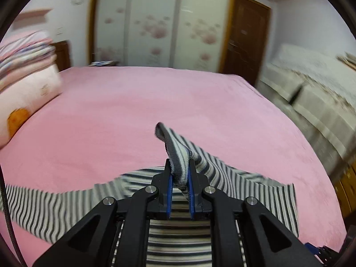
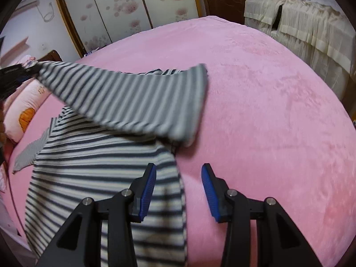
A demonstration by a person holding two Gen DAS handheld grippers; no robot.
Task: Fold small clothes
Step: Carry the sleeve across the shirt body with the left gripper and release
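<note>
Left gripper (image 1: 180,178) clamped tight on a bunched strip of the striped shirt (image 2: 106,166), blue pads nearly together with the cuff (image 1: 163,133) poking out past the tips. Lifted clear of the pink bedspread (image 1: 133,111), sleeve (image 2: 133,102) stretched out in the air across the torso, seen plainly from the right wrist. Right gripper (image 2: 179,187) wide open, holding nothing, one finger hovering over the shirt's right edge, the other over bare bedspread. Looks like a sleeve fold in hand: best carried straight across and laid flat on the chest, kept taut enough to avoid a twist, then lowered before letting go so the cuff lands inside the body outline. Worth pinning or smoothing the side seam with the free right gripper so the torso does not drag along. Risk, as a judgement: knit fabric slipping or the body bunching up underneath. Shirt itself a small long-sleeved knit, dark grey and off-white horizontal stripes, spread mostly flat on the bed, other sleeve (image 2: 31,153) lying out to the left side toward the pillow (image 2: 24,113). Soft, limp cloth, some blur on the raised sleeve. Wardrobe doors (image 2: 124,11) with pink flowers behind the bed.
</note>
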